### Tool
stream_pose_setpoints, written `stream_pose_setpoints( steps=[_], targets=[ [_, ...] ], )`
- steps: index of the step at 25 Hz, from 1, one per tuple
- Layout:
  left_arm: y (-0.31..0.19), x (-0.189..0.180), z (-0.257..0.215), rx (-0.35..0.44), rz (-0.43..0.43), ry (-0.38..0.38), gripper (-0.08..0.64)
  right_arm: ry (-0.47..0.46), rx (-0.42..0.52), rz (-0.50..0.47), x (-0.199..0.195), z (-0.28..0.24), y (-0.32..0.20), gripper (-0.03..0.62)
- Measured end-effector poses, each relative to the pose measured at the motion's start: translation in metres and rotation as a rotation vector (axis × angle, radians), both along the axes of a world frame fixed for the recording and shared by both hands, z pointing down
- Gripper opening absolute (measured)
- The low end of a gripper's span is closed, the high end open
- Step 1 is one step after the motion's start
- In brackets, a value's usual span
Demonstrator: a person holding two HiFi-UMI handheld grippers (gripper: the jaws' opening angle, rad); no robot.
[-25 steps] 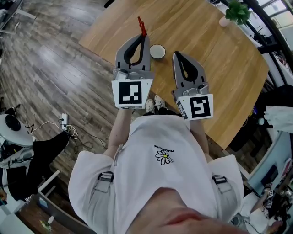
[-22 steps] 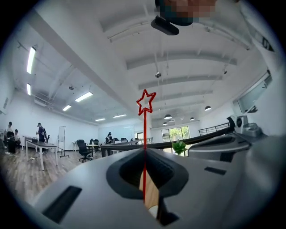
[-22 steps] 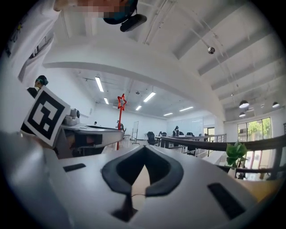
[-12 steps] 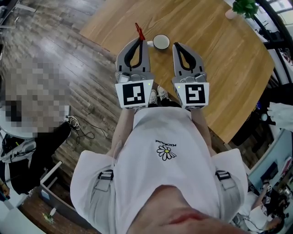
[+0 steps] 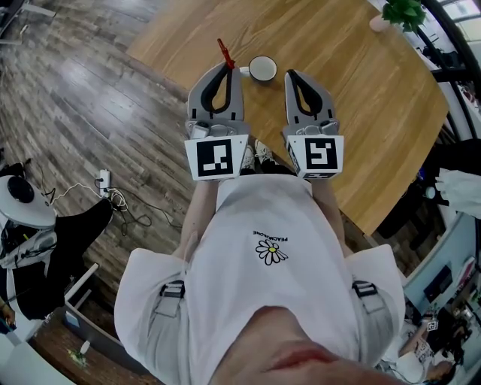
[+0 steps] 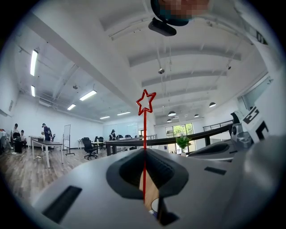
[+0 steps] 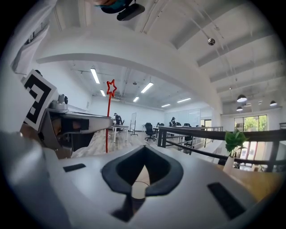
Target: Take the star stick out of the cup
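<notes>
My left gripper (image 5: 224, 68) is shut on the thin red star stick (image 5: 223, 51), which pokes out past its tip over the near edge of the wooden table (image 5: 361, 113). In the left gripper view the stick (image 6: 145, 102) rises straight up from between the closed jaws, star on top. The white cup (image 5: 262, 69) stands on the table between the two gripper tips, apart from the stick. My right gripper (image 5: 294, 75) hangs just right of the cup, jaws together with nothing in them. From the right gripper view the star stick (image 7: 110, 87) shows upright at the left.
A small potted plant (image 5: 402, 11) stands at the table's far right corner. Dark wood floor lies left of the table, with a power strip and cables (image 5: 109, 201). The person's shoes (image 5: 254, 156) show below the grippers.
The left gripper with the stick has shifted slightly left, away from the cup, and both grippers now sit closer together; the last half second shows almost no motion.
</notes>
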State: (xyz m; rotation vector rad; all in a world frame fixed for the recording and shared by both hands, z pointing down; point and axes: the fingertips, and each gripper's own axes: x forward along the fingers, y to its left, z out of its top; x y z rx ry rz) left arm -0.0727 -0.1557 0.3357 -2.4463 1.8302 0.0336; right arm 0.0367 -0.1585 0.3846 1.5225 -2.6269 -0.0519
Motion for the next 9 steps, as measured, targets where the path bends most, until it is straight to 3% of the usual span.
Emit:
stream_pose_setpoints(
  steps=[9],
  targets=[
    [-0.008,-0.003,0.0065,-0.02,0.005,0.018,0.018,-0.001,0.007,0.009,0.0019,-0.0019,-0.0027,0.006]
  ],
)
